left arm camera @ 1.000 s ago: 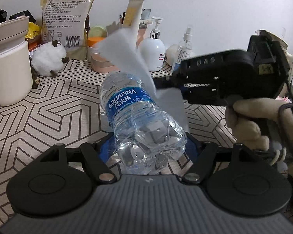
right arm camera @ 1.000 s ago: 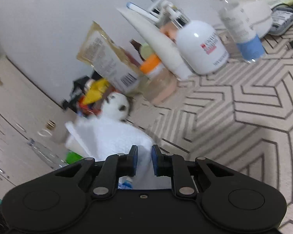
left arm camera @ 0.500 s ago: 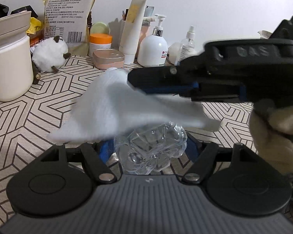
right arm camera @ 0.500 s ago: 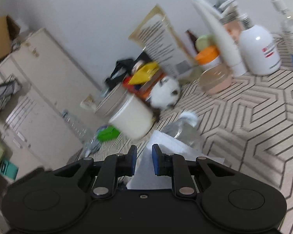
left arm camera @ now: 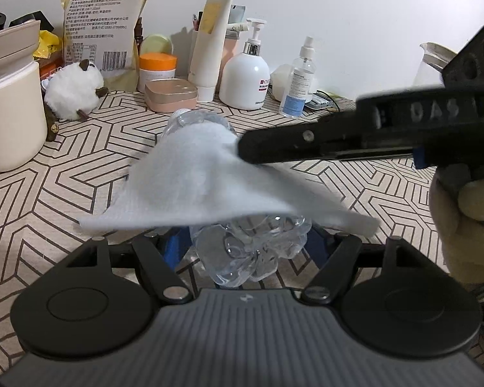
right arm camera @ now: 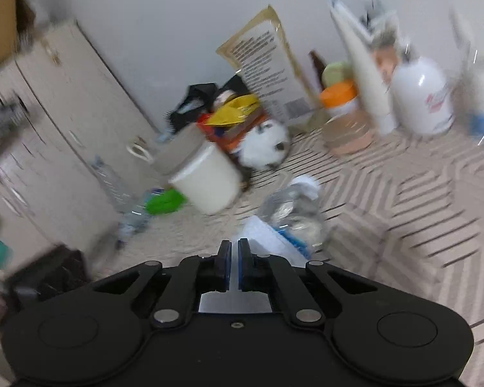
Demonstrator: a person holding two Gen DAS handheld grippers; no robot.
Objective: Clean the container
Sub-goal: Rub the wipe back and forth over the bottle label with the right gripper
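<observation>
A clear plastic water bottle (left arm camera: 251, 251), lying neck-away over the patterned tabletop (left arm camera: 80, 174), sits clamped at its base between the blue pads of the left gripper (left arm camera: 247, 245); a white wipe (left arm camera: 203, 187), a second ago flapping upright off the bottle's side, now drapes flat across its body, so the wiping pass looks well under way; the right gripper (left arm camera: 242, 151), reaching in from the right in a gloved hand (left arm camera: 464, 225), has pinched its jaws together on the cloth's edge; the bottle's blue label, visible a second ago, is covered by the wipe; whether the cloth presses the plastic or merely rests there cannot be told; the right wrist view is smeared by motion.
</observation>
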